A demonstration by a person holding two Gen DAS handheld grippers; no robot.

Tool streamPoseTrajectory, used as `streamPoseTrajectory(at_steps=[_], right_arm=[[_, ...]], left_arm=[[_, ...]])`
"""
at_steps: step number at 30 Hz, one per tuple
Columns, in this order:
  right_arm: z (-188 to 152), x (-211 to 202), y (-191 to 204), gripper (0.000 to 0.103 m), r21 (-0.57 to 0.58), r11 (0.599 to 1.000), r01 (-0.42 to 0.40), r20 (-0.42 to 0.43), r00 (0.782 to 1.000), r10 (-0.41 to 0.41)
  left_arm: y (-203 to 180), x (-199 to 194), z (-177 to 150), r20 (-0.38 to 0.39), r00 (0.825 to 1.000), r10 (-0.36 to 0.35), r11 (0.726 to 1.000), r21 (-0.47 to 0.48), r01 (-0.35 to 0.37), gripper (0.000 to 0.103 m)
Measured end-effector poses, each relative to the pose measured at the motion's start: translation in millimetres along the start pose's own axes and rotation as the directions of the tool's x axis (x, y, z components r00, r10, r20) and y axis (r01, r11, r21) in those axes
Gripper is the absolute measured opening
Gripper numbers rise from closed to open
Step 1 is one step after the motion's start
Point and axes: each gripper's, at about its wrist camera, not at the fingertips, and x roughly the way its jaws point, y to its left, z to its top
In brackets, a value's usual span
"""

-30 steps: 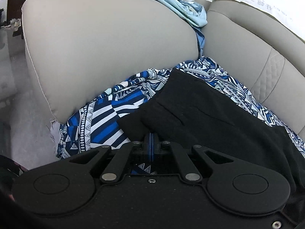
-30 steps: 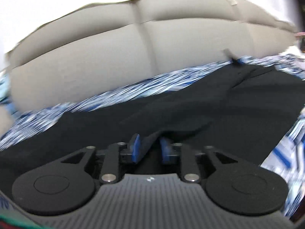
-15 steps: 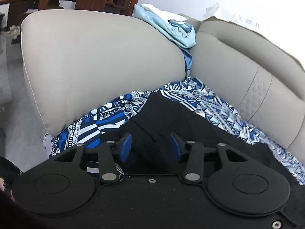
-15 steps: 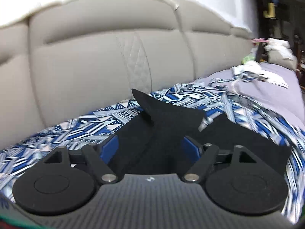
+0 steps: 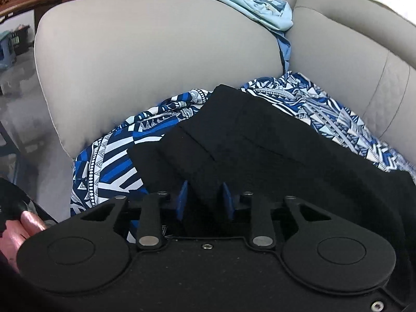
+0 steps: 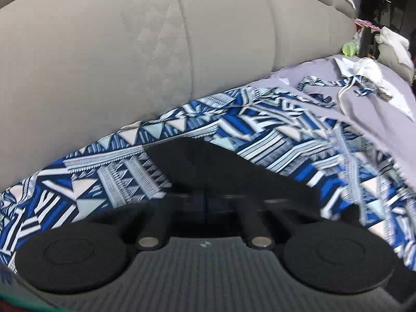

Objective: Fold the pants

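Black pants (image 5: 260, 145) lie on a blue and white patterned cloth (image 5: 117, 161) on a beige sofa seat. In the left wrist view a folded end lies toward the armrest. My left gripper (image 5: 204, 202) is low over the near edge of the pants, its blue pads apart with black fabric between them. In the right wrist view the other end of the pants (image 6: 221, 171) lies on the cloth. My right gripper (image 6: 206, 204) is right at that end; its blurred jaws look closed, and whether they pinch fabric cannot be seen.
The sofa armrest (image 5: 156, 44) stands left of the pants and the backrest (image 6: 130, 52) behind. A light blue garment (image 5: 254, 7) hangs over the sofa corner. A grey sheet with strips and white items (image 6: 364, 91) lies to the right. A hand (image 5: 20, 228) shows at lower left.
My left gripper went from shut to open and now stands open over the pants' edge. My right gripper swung right along the sofa, opened wide, then closed at the pants' end.
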Motion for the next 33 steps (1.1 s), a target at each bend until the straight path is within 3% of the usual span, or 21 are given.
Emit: streamPoseTrajectory(at_steps=[4, 8, 11, 17, 20, 23, 24, 28, 31, 33], right_arm=[[10, -62, -36, 0.003, 0.061, 0.996, -0.064, 0.180, 0.982, 0.052], [-10, -117, -102, 0.003, 0.139, 0.983, -0.119, 0.289, 0.954, 0.075], [-41, -131, -157, 0.003, 0.237, 0.964, -0.124, 0.261, 0.963, 0.060], [-127, -119, -230, 0.003, 0.411, 0.911, -0.023, 0.059, 0.998, -0.002], [-153, -107, -250, 0.003, 0.420, 0.907, -0.017, 0.022, 1.000, 0.008], [-153, -111, -246, 0.005, 0.360, 0.932, -0.033, 0.037, 0.999, 0.021], [-151, -114, -243, 0.026, 0.342, 0.939, -0.030, 0.042, 0.999, 0.017], [-142, -137, -221, 0.068, 0.268, 0.963, -0.043, 0.126, 0.992, 0.009], [-138, -160, -187, 0.071, 0.163, 0.983, -0.088, 0.182, 0.982, 0.057], [-140, -176, -155, 0.075, 0.077, 0.984, -0.163, 0.202, 0.969, 0.145]], left_arm=[[-7, 1, -1, -0.001, 1.000, 0.021, 1.000, 0.021, -0.021, 0.028], [0, 4, 2, -0.023, 1.000, 0.001, 0.998, -0.057, -0.002, 0.028], [1, 6, 4, -0.032, 0.999, -0.002, 0.998, -0.067, 0.000, 0.028], [-1, 7, 5, -0.039, 0.999, 0.004, 0.998, -0.056, -0.006, 0.028], [-2, 9, 8, -0.052, 0.999, 0.004, 0.999, -0.038, -0.006, 0.028], [-2, 9, 11, -0.068, 0.998, 0.005, 1.000, -0.017, -0.006, 0.028], [-2, 8, 12, -0.075, 0.997, 0.006, 1.000, -0.009, -0.006, 0.028], [1, -9, 11, -0.047, 0.998, -0.043, 0.999, 0.001, 0.043, 0.028], [-2, -31, 7, 0.032, 0.996, -0.080, 0.995, 0.054, 0.078, 0.031], [-6, -44, 5, 0.079, 0.988, -0.133, 0.987, 0.096, 0.125, 0.039]])
